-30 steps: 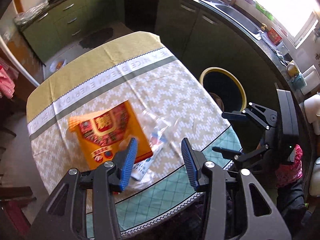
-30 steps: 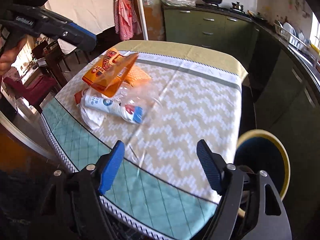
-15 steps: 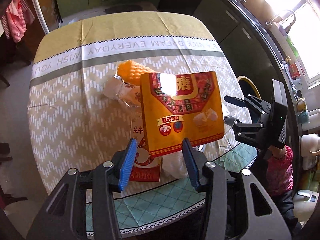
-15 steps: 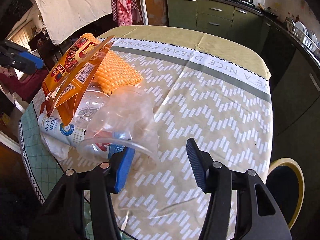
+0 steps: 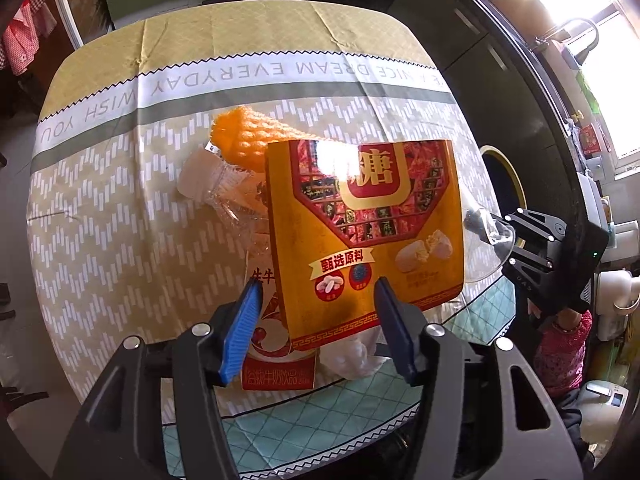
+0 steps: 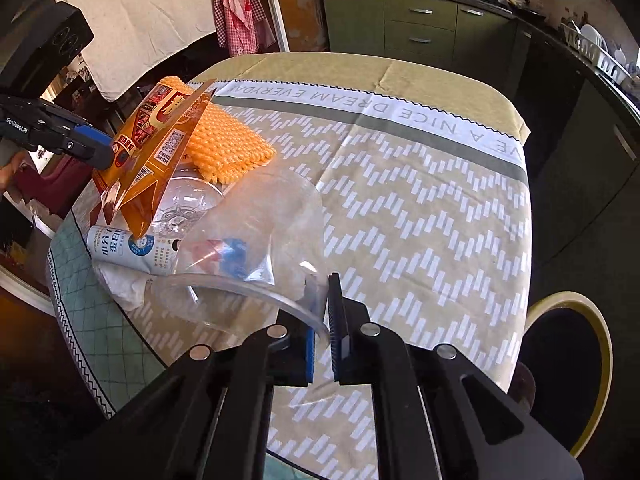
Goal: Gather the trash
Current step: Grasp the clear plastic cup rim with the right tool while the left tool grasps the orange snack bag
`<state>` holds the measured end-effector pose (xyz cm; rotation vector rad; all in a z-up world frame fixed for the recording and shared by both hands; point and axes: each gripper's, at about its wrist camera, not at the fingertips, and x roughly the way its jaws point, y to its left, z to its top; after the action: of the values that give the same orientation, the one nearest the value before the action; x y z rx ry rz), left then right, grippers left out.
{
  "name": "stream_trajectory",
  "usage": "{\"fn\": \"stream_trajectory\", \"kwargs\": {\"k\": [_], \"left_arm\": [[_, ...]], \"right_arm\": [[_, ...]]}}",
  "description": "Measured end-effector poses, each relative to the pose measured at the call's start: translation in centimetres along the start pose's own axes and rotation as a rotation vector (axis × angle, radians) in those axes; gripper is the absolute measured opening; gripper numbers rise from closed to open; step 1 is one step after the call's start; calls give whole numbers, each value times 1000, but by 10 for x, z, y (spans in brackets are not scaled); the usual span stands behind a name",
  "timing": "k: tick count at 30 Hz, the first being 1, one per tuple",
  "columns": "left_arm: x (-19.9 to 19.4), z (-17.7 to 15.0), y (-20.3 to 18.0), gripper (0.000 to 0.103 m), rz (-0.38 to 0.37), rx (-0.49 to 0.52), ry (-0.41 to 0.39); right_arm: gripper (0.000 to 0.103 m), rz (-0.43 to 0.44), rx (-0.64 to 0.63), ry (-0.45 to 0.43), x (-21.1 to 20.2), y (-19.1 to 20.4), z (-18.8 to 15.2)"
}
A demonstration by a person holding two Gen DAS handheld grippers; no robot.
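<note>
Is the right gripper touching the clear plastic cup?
Touching. In the right wrist view the right gripper has its jaws closed on the rim of the clear plastic cup, which is pinched between the pads.

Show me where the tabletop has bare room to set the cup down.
Bare cloth lies across the zigzag area between the orange foam net and the table's right edge, up to the lettered stripe. The near-left corner is crowded: snack bag, milk bottle, crumpled tissue.

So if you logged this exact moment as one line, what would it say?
left gripper: open, around orange snack bag | right gripper: shut on clear plastic cup | bin: beside table
</note>
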<state>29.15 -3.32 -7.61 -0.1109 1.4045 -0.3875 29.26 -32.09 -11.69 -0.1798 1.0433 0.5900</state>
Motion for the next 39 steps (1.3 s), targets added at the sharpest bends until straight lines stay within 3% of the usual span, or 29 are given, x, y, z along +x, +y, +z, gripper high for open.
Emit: {"fn": "stream_trajectory", "kwargs": {"k": [2,9,12,24,26,29,30,31,39], "left_arm": [[-1,1,-4,53,10,11,-6],[0,1,-13,21,86,50,-10],[-1,2,-18,0,114,61,-28],[-18,1,-39,0,74,125,-59],[-17,2,-35,0,64,91,-62],[-14,3,-22,16,44,36,-50],[-11,3,-16,30,30,12,-41],[-9,3,-12,38,18,2,-35],[2,2,-1,36,-166,-70,2]], "right_arm": [[7,-13,5,5,-3,-2,-4],[7,-24,23,6,-8,-9,-13],[7,-28,26,6,-11,-9,-16],[7,-41,47,-10,-23,-14,-20],[7,-42,44,-9,-24,-14,-22],[7,-41,41,-4,-23,-14,-23],[7,-40,40,-2,-23,-13,-24],[7,-40,38,0,-22,-13,-24],[7,-48,33,12,-20,-12,-21]]}}
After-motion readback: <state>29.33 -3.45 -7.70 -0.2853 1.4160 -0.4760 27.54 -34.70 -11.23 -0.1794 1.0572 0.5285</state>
